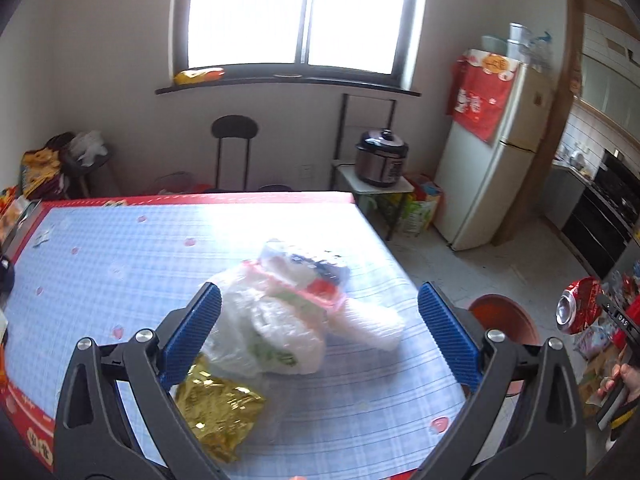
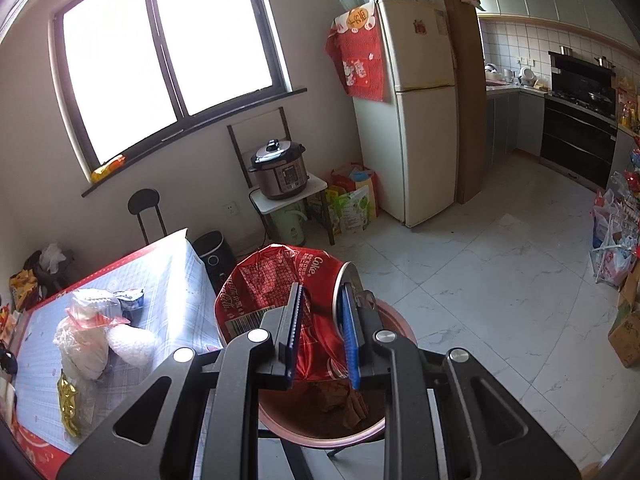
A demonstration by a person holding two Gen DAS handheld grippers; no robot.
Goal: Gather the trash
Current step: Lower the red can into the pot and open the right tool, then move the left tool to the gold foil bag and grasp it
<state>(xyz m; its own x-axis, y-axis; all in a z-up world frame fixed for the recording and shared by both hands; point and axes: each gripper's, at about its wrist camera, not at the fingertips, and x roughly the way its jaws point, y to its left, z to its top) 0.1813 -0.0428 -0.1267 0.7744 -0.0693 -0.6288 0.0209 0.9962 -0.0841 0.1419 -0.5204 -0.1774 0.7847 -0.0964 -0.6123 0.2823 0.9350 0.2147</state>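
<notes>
Nearest the right wrist camera, the right gripper (image 2: 320, 336) is clamped on a crushed red Coca-Cola can (image 2: 276, 288), its blue pads pressing the dented wall, and the can hangs directly above the open mouth of a round reddish bin (image 2: 376, 428) that already has brown scraps lying inside. The left gripper (image 1: 320, 332) hovers over the table (image 1: 120, 264) with its jaws spread wide and nothing between its pads. Just under its left finger lies a crumpled gold foil wrapper (image 1: 218, 412), touching a heap of clear plastic bags (image 1: 280, 320) whose far end shows a red and pink wrapper and something dark. The table wears a pale blue checked cloth with a red border. Beyond its far edge stand a black chair (image 1: 234, 136) under the window and a pressure cooker (image 1: 380, 158) on a small white stand, with a cream fridge (image 1: 492, 160) beside the kitchen doorway.
</notes>
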